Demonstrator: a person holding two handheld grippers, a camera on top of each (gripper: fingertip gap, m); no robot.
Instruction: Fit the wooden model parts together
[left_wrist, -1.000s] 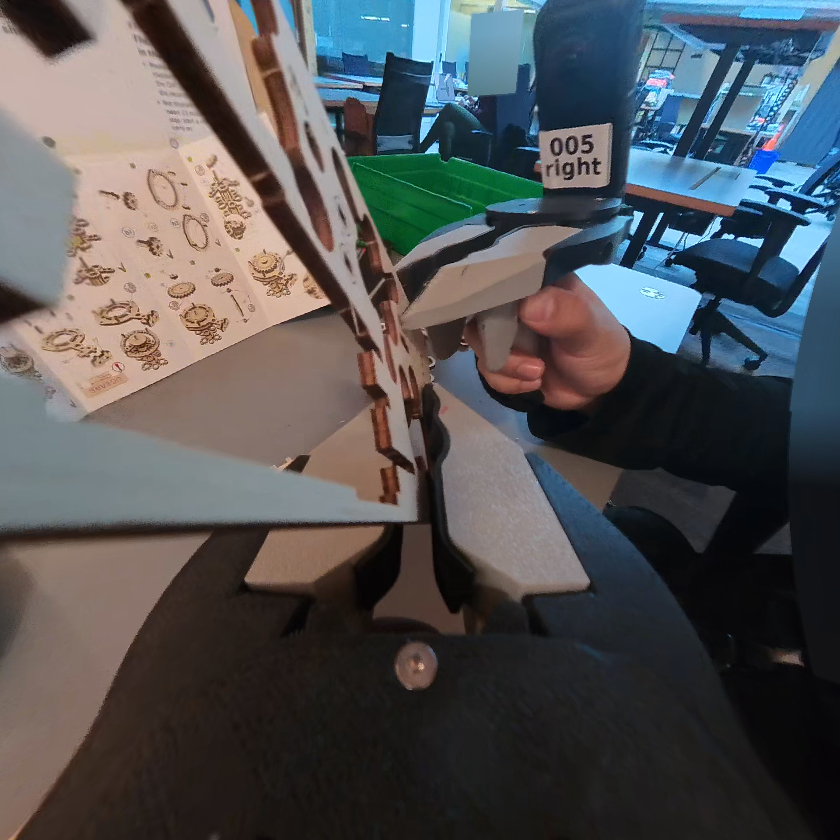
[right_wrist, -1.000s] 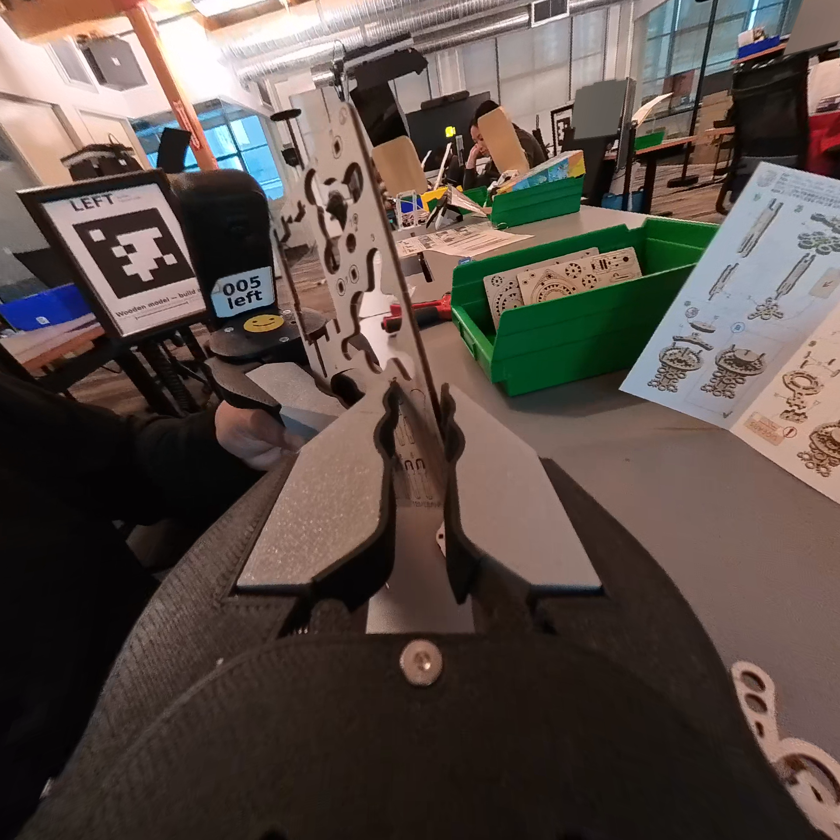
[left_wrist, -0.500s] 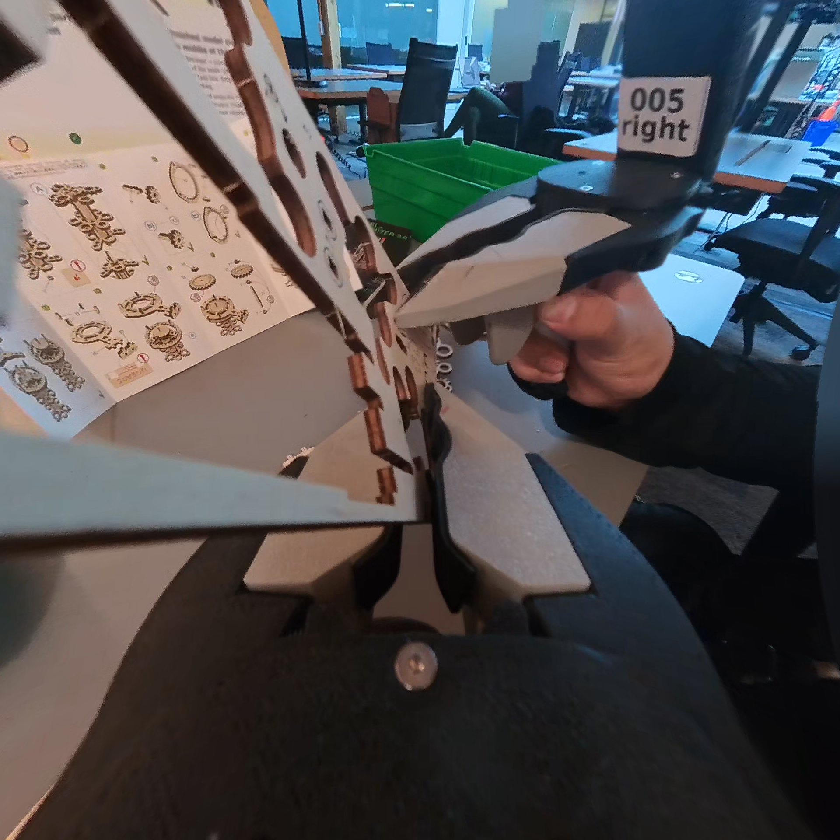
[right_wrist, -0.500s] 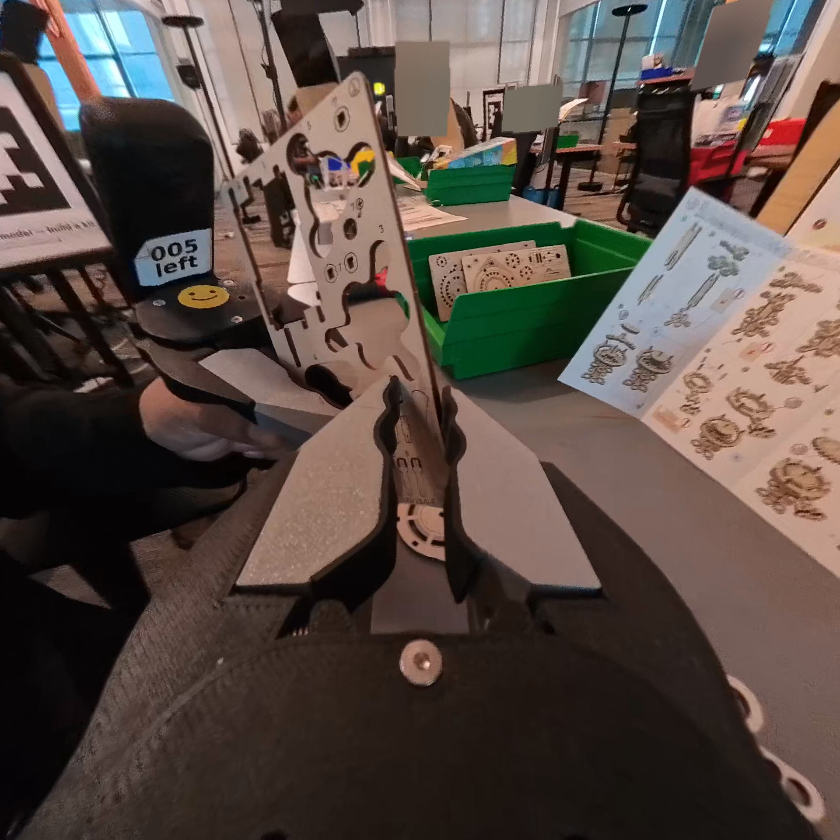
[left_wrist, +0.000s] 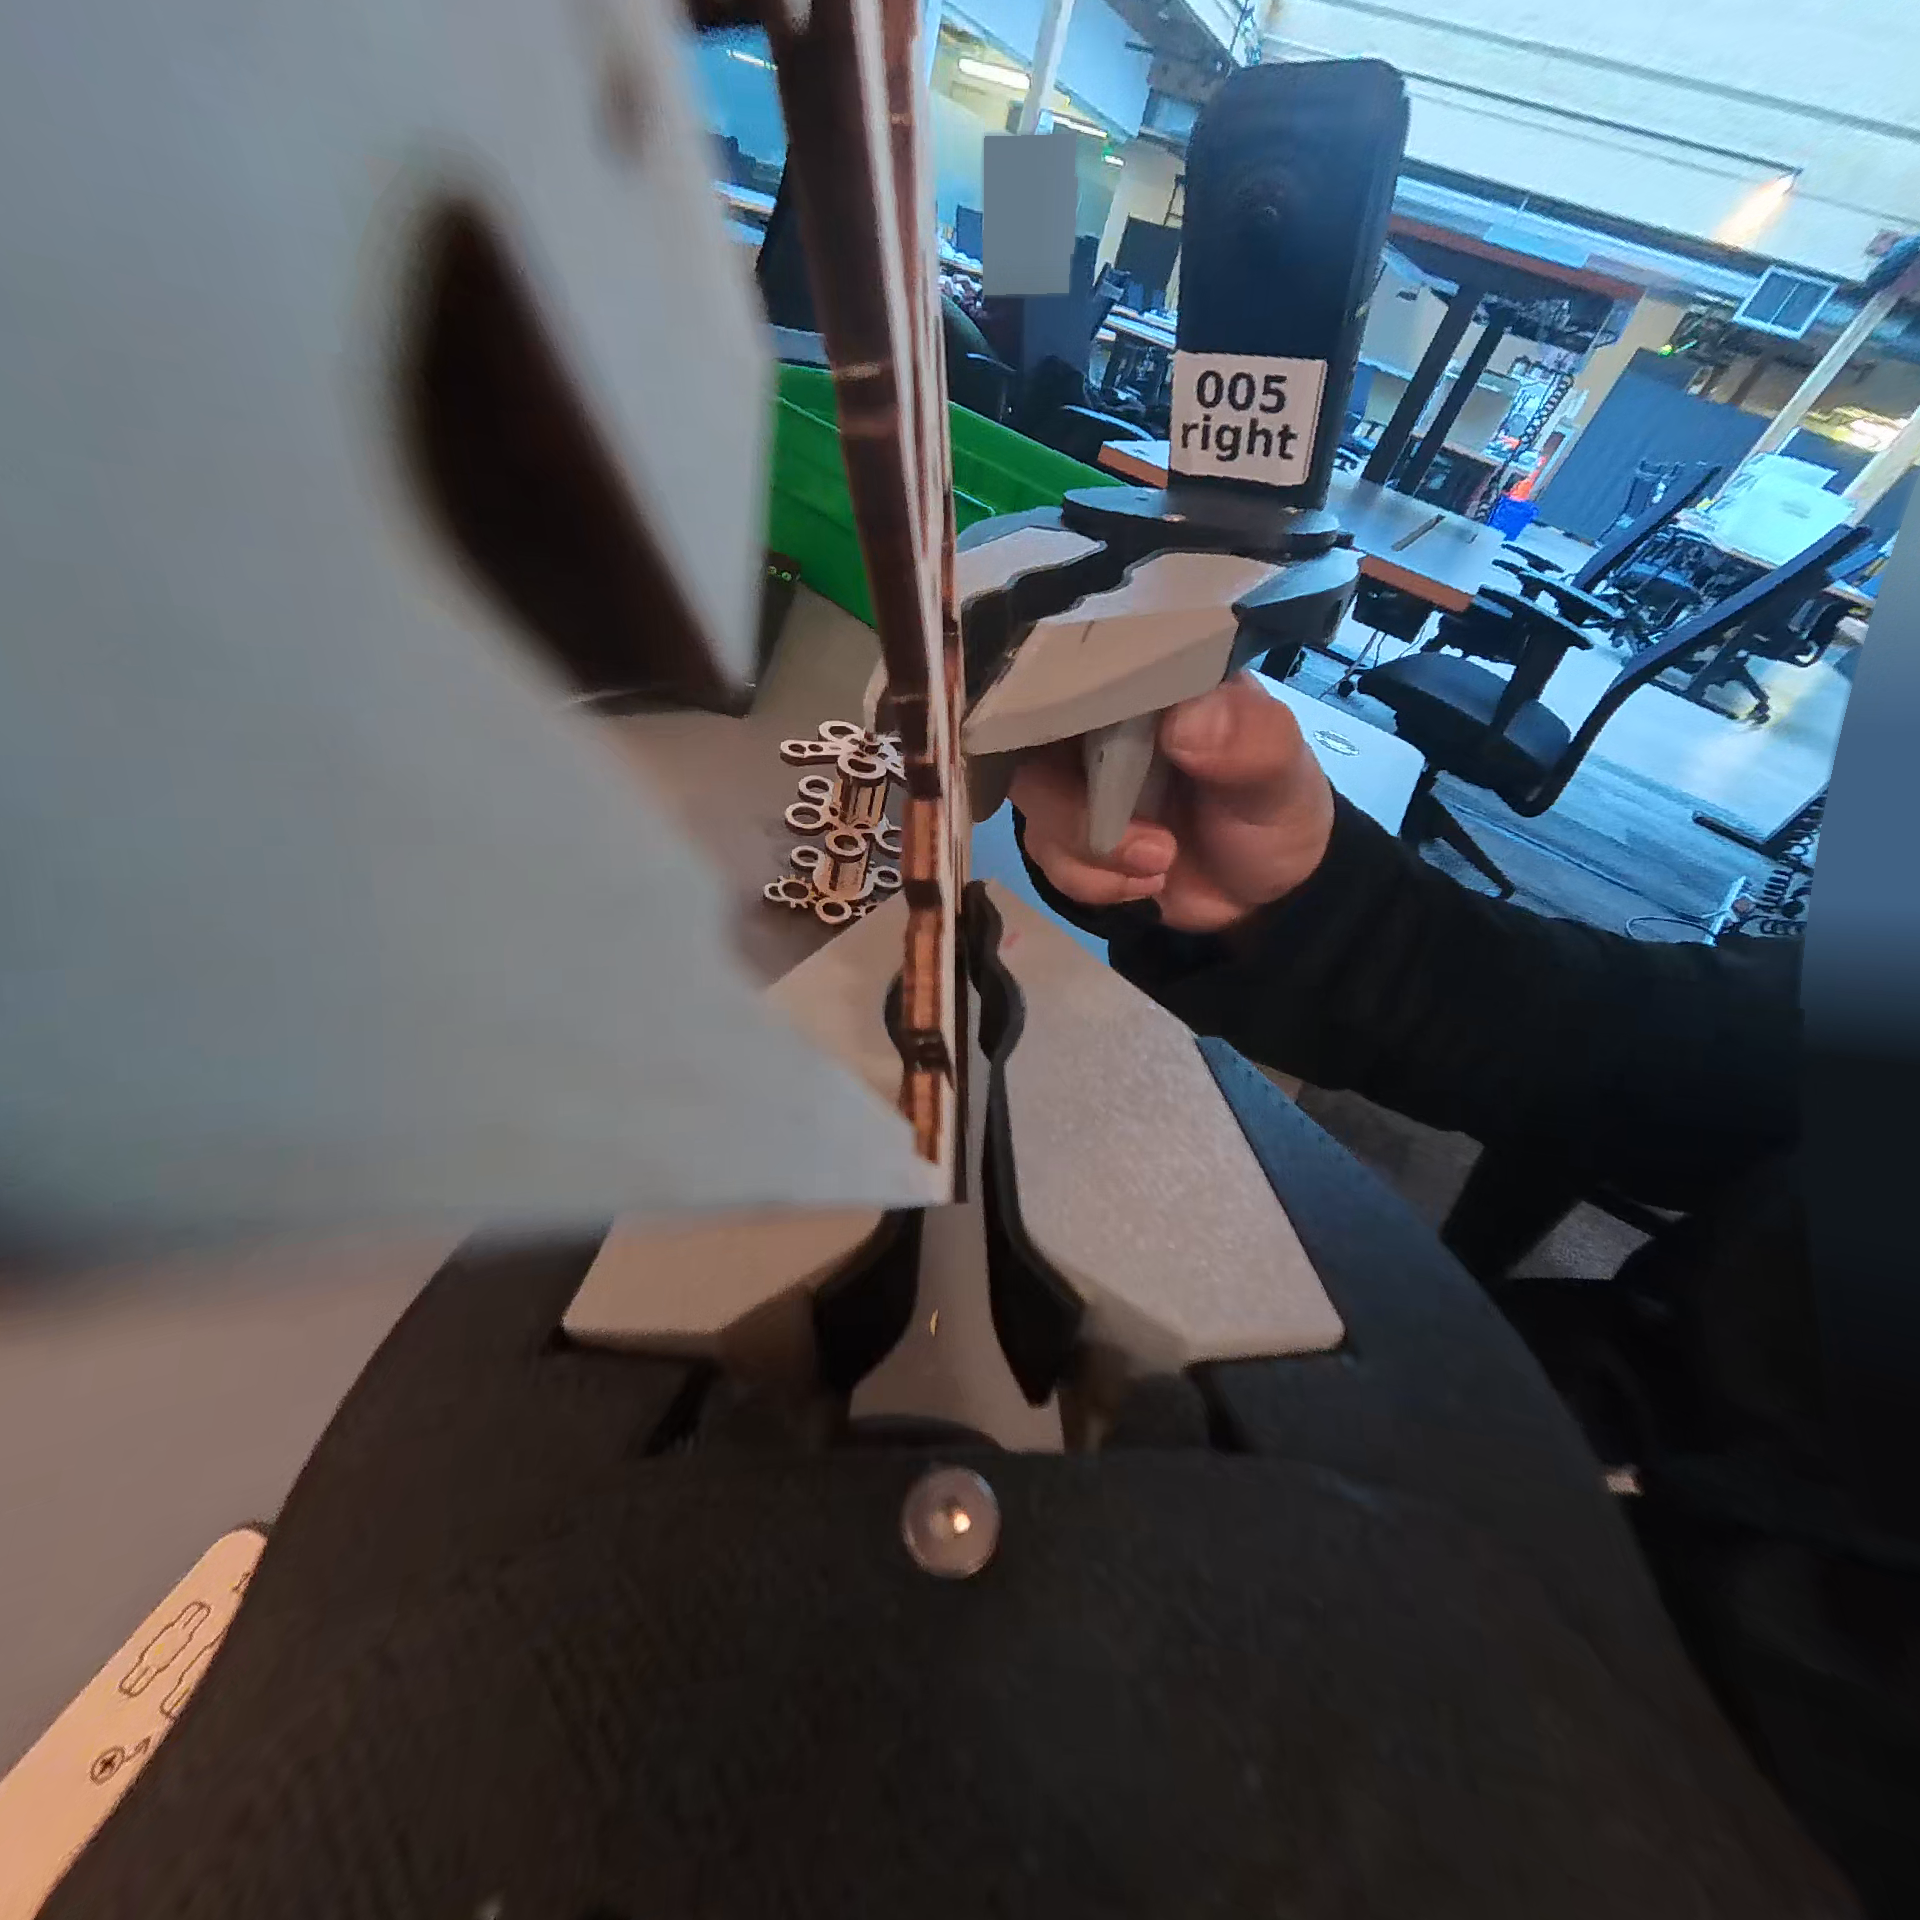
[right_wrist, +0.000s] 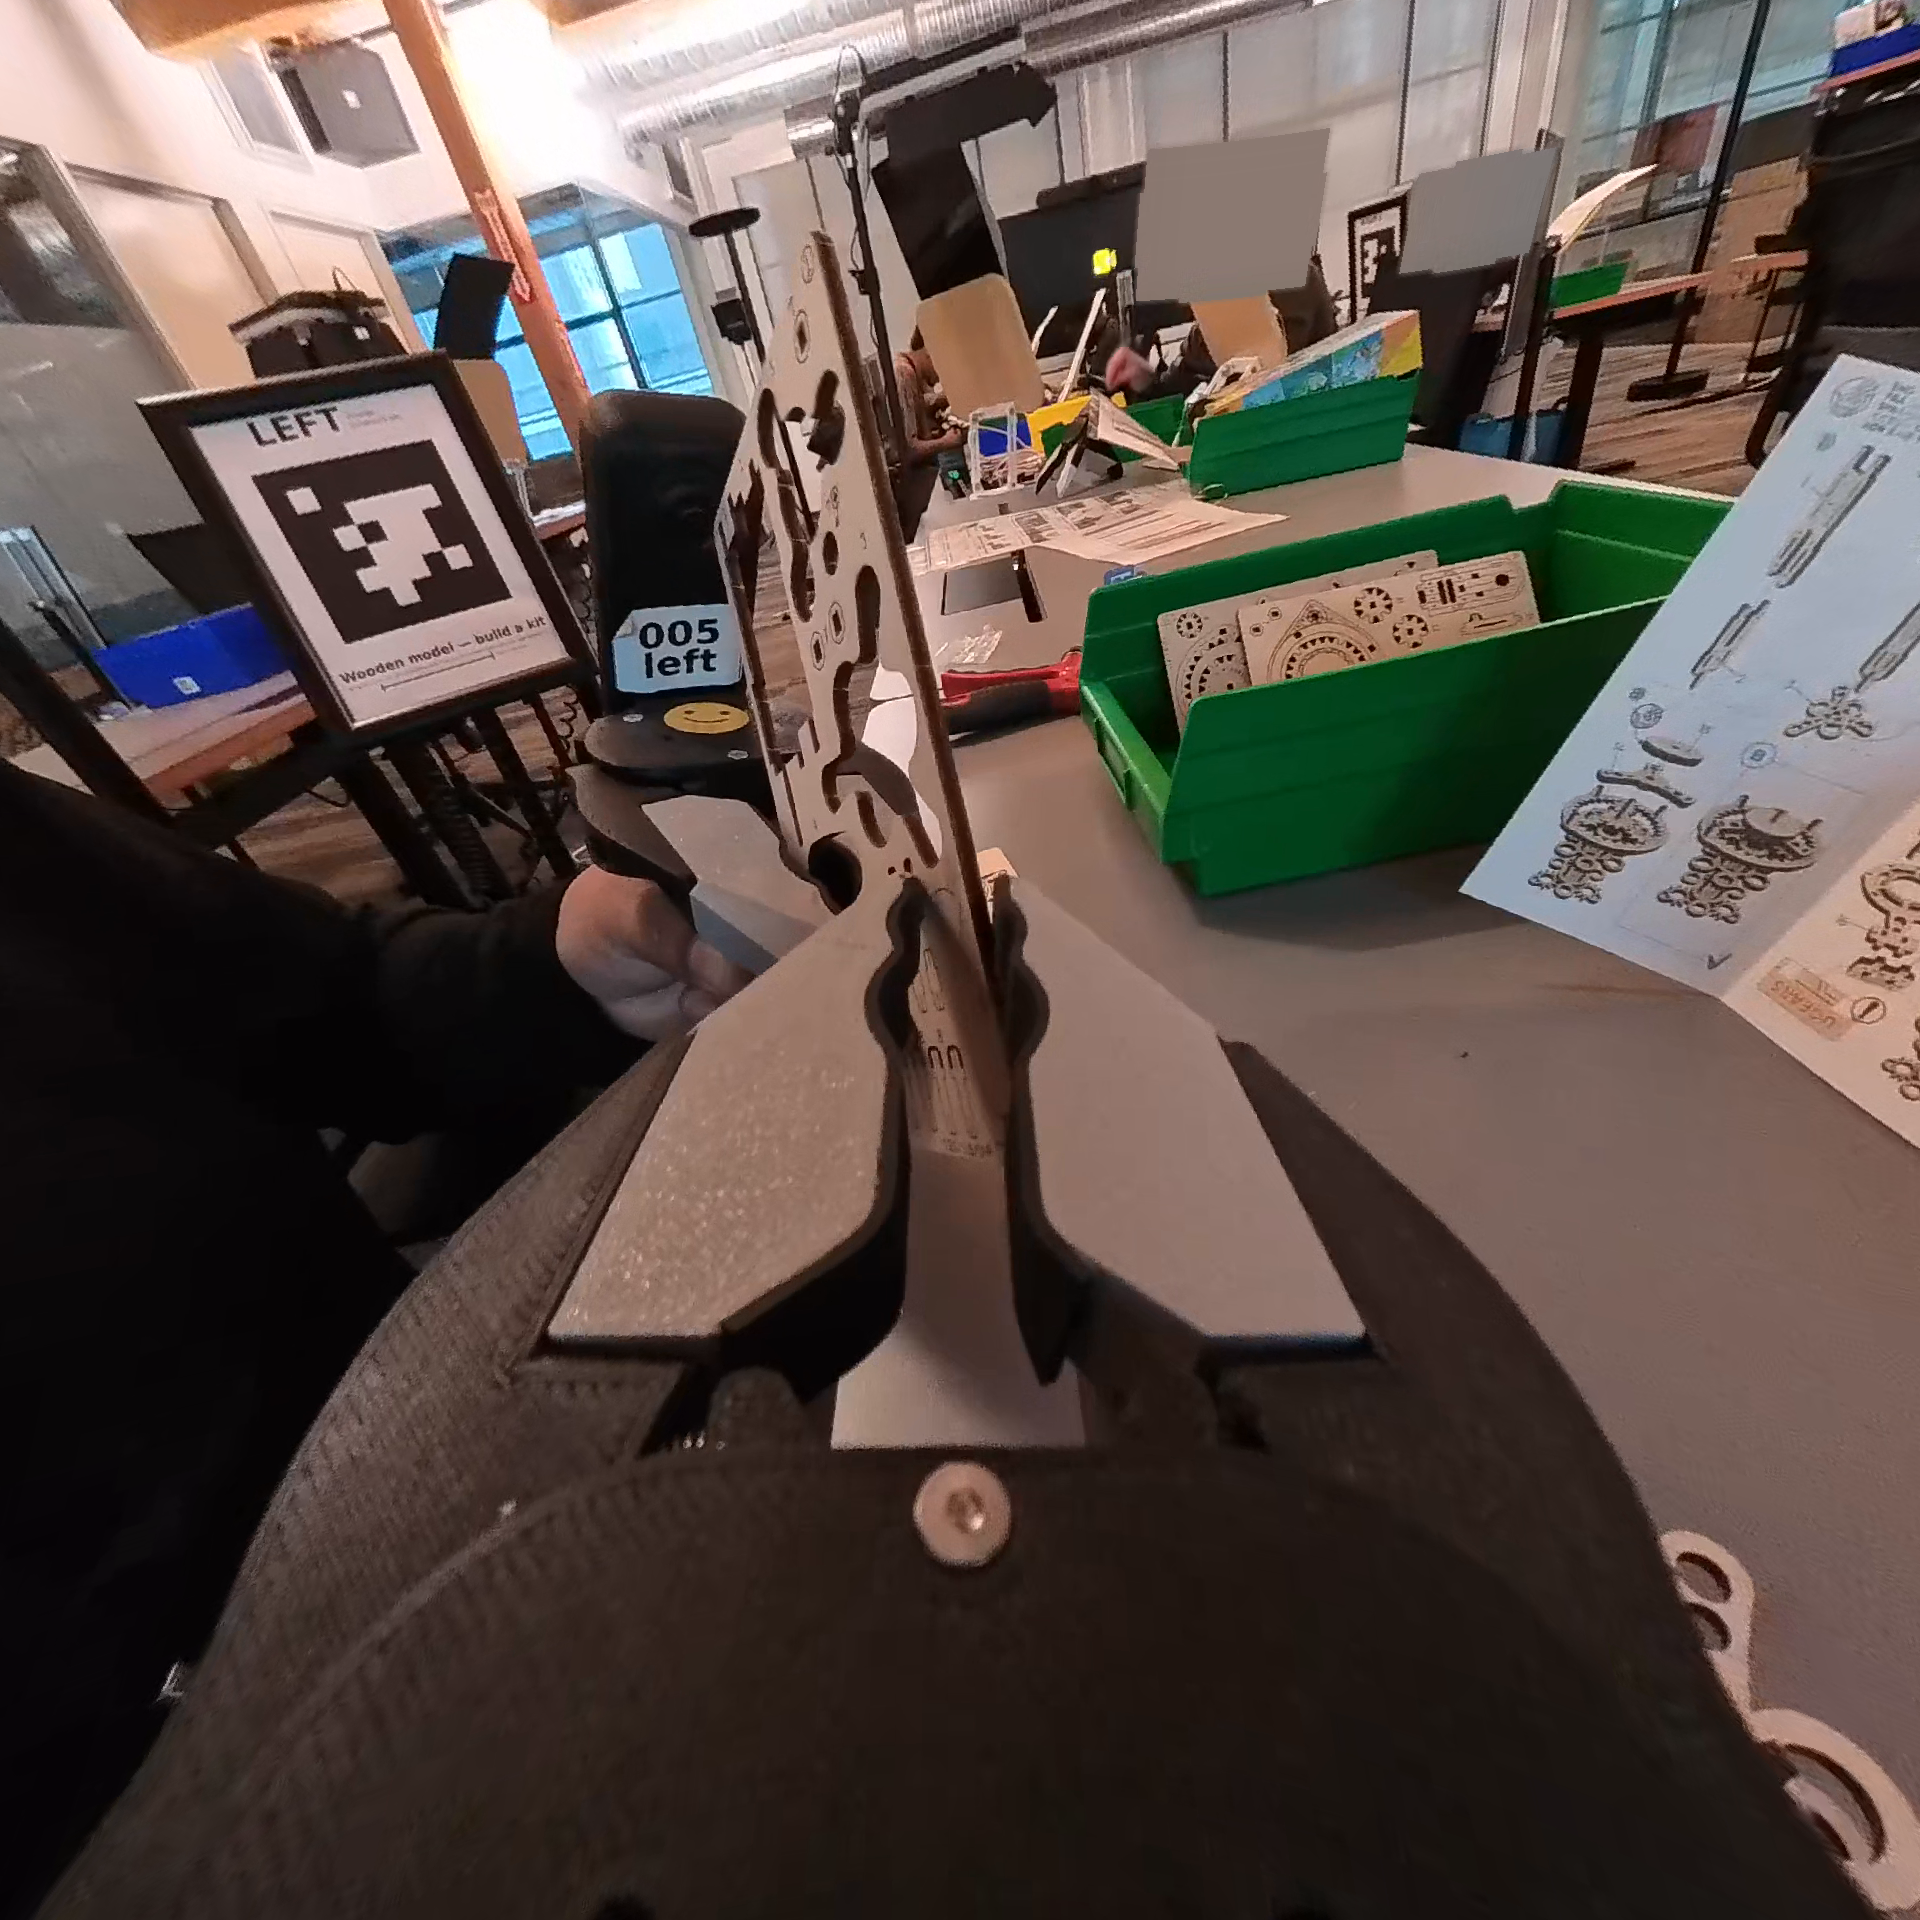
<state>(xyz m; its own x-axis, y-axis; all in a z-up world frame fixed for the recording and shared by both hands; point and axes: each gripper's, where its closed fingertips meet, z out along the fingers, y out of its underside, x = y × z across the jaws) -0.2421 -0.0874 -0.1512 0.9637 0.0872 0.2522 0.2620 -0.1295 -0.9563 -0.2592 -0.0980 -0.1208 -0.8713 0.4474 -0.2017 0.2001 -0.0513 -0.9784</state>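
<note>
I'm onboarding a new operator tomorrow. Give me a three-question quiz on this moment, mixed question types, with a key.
1. True or false: both grippers are shut on the same wooden sheet.
2. What colour is the bin holding spare wooden sheets? A red, B green, C blue.
3. Fill in: the instruction leaflet lies on the table to the ____ in the right wrist view.

Key: 1 true: left gripper and right gripper both clamp it. 2 B. 3 right.

Thin wooden parts sheet (right_wrist: 831, 665), many cut-outs; upright, on edge above the table; smaller assembled pieces (left_wrist: 842, 821) on the table.
</note>
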